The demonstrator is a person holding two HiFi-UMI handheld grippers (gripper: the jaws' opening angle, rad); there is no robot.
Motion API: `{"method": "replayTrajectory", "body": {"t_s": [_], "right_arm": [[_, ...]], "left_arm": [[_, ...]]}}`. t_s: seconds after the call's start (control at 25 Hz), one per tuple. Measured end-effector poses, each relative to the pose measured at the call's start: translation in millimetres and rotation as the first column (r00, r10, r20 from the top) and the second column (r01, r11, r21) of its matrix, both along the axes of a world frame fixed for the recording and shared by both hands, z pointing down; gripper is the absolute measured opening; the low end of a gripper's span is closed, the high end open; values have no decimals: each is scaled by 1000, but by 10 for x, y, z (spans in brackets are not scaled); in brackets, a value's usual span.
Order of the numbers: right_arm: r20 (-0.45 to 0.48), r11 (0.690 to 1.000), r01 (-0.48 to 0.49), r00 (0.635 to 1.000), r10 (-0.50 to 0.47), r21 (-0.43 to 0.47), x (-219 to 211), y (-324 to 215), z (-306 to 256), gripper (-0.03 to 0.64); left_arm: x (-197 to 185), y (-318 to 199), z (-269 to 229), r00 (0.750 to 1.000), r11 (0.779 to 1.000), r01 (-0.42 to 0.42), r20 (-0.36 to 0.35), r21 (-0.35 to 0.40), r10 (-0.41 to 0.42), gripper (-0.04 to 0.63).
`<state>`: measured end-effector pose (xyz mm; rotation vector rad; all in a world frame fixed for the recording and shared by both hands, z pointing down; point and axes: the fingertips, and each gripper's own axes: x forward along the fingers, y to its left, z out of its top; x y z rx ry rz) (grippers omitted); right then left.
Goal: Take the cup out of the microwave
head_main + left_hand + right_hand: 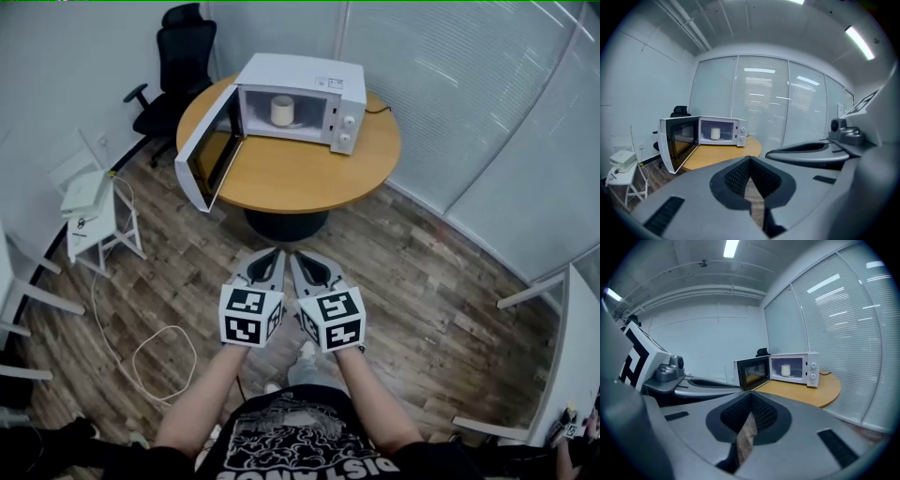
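A white cup (282, 110) stands inside the white microwave (309, 80), whose door (208, 155) hangs wide open to the left. The microwave sits on a round wooden table (300, 173). My left gripper (277, 251) and right gripper (298, 255) are side by side over the floor, well short of the table, both shut and holding nothing. The left gripper view shows the cup (715, 133) far ahead beyond the closed tips of the left gripper (750, 159). In the right gripper view the cup (786, 370) is also distant past the right gripper (751, 397).
A black office chair (183, 56) stands behind the table at the left. A small white stand (94, 211) and a looped white cable (150, 347) are on the wooden floor to the left. Glass walls with blinds curve round the right side. White desk edges (562, 356) show at right.
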<state>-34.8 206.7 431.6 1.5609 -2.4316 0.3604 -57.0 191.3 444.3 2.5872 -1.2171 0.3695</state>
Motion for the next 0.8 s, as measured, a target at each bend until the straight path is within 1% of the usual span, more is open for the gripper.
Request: {"method": "replayTrajectory", "body": {"t_s": [0.16, 0.36, 0.6, 0.8], "right_arm": [[11, 1000, 7, 1000, -7, -9, 209, -337, 60, 17], [17, 1000, 20, 1000, -20, -22, 442, -720, 94, 17], [23, 999, 44, 999, -44, -14, 580, -931, 75, 17], [27, 999, 52, 998, -51, -9, 613, -1037, 36, 17]], "left_arm": [[226, -327, 51, 1000, 1000, 2, 6, -7, -2, 9], [414, -695, 107, 1000, 999, 27, 15, -25, -26, 8], [563, -900, 93, 999, 999, 46, 19, -21, -45, 9], [568, -1000, 71, 998, 998, 60, 20, -21, -59, 9]]}}
